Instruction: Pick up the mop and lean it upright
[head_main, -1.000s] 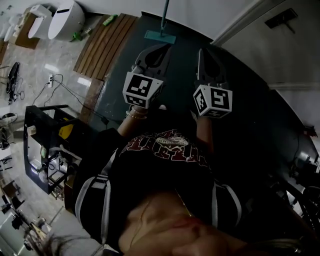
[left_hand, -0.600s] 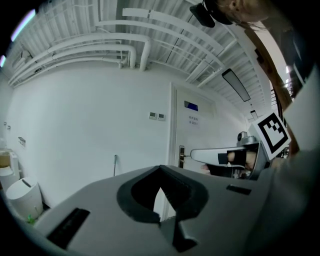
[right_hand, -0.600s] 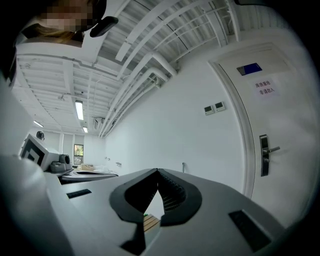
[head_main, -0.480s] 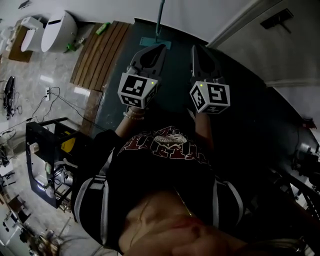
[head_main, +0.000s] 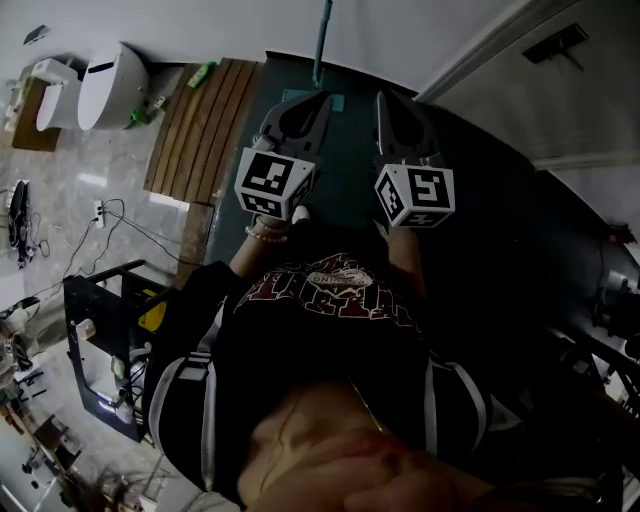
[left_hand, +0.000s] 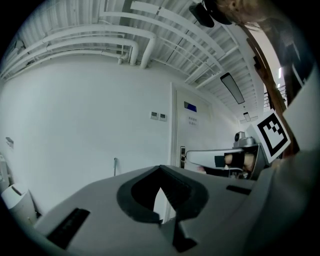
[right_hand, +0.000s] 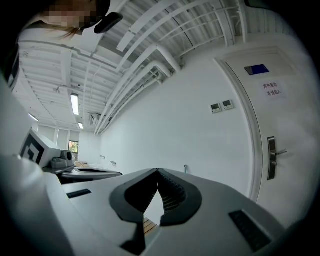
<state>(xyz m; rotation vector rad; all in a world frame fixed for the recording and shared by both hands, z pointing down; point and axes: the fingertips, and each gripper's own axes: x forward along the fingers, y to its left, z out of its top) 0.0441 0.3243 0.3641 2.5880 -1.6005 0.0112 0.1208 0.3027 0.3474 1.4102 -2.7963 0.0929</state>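
The mop stands upright against the white wall, its teal handle (head_main: 323, 35) rising from a flat teal head (head_main: 338, 102) on the dark floor mat. The head is partly hidden behind my left gripper (head_main: 324, 97). The left gripper is shut and empty, its tips just short of the mop head. Beside it, my right gripper (head_main: 380, 98) is also shut and empty, pointing level at the wall. In the left gripper view the shut tips (left_hand: 160, 168) face the wall and the thin handle (left_hand: 115, 167). The right gripper view shows its shut tips (right_hand: 158, 171) and the handle (right_hand: 186, 169).
A wooden slat board (head_main: 200, 125) lies left of the dark mat (head_main: 490, 250). A white rounded appliance (head_main: 110, 85) sits at far left, cables (head_main: 120, 215) trail over the pale floor, and a black cart (head_main: 105, 350) stands lower left. A white door (left_hand: 192, 135) is right of the mop.
Both grippers have moved forward together toward the wall and the mop, with jaws staying shut. The mop head now sits right at the left gripper's tips.
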